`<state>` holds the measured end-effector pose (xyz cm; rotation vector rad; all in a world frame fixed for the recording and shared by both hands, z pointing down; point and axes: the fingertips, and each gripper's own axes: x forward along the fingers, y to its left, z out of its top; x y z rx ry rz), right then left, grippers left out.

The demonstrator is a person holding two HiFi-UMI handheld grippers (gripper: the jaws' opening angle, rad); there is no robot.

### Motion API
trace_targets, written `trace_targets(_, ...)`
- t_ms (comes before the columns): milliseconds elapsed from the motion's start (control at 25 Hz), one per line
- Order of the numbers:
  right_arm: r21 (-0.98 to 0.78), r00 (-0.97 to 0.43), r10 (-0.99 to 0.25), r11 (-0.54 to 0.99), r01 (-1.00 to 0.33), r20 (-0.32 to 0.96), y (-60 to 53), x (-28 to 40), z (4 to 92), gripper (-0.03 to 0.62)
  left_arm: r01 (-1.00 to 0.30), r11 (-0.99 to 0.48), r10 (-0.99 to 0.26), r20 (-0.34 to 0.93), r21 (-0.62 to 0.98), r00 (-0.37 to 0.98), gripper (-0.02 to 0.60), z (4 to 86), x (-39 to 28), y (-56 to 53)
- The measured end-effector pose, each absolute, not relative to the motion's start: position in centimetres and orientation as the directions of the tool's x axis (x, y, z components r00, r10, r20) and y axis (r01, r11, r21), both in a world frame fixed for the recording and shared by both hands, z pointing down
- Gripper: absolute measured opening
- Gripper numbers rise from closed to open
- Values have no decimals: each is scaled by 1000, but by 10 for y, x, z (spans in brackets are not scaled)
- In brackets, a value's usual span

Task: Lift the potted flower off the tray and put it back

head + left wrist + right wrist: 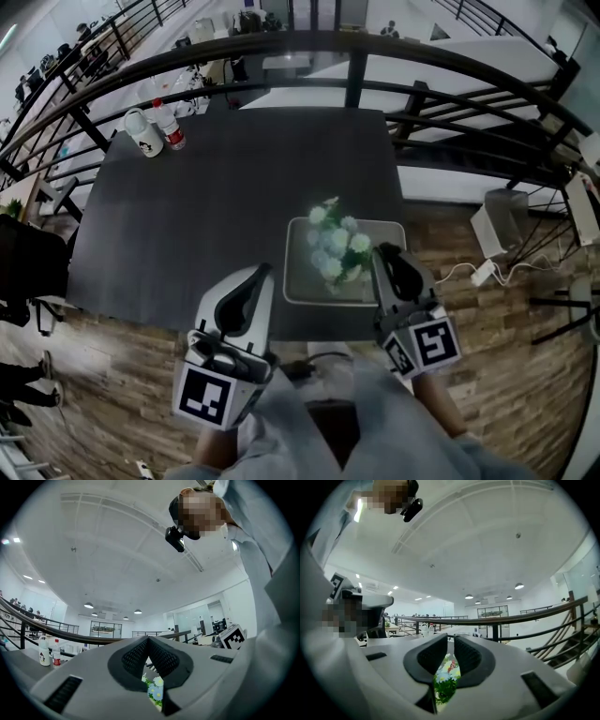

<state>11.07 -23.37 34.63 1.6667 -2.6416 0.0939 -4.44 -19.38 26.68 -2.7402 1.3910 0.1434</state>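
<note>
The potted flower [335, 246], just left of the right claw [385, 253], is a smear of pale blossoms in the head view. Its pot lies hidden beneath them, so whether it rests on the tray [298, 286] cannot be told. That claw covers the tray's near right corner. In both gripper views only a scrap of blossom shows under the jaws, and each claw's own body hides the pot, the tray and most of the worktop [234, 187]. Far ahead and left of the left claw [262, 274], two bottles [157, 129] carry labels too small to read. The person's sleeves [309, 427] run off the bottom edge.
</note>
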Motion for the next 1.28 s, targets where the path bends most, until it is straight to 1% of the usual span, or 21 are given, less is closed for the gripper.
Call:
trace_targets(40,-44,-432,-901,430,-902,31,-233,111,341,42,-807,-591,-800,-116,-16,588,-2,265,-44,-193)
trace_targets(80,-47,-431,-902,430,-902,14,-233,112,336,14,-805,-593,-798,-119,-17,591,-2,263,-43,-193)
trace_targets(200,-41,-425,-905,425,-904,-8,-232,112,328,0,-801,-599,-793,-128,-23,596,-2,260,-42,-193)
trace_targets(400,28,-434,-901,434,-901,9,-226,108,325,0,-798,-602,-788,-140,-26,599,-2,259,-41,-192)
trace_targets(520,25,-438,-899,438,-899,-10,-224,108,318,0,-797,-603,-788,-142,-22,600,-2,258,-41,-193)
trace_targets(1280,33,-432,-902,432,-901,-3,-219,107,310,-2,-808,-589,-797,-150,-17,584,-2,256,-50,-187)
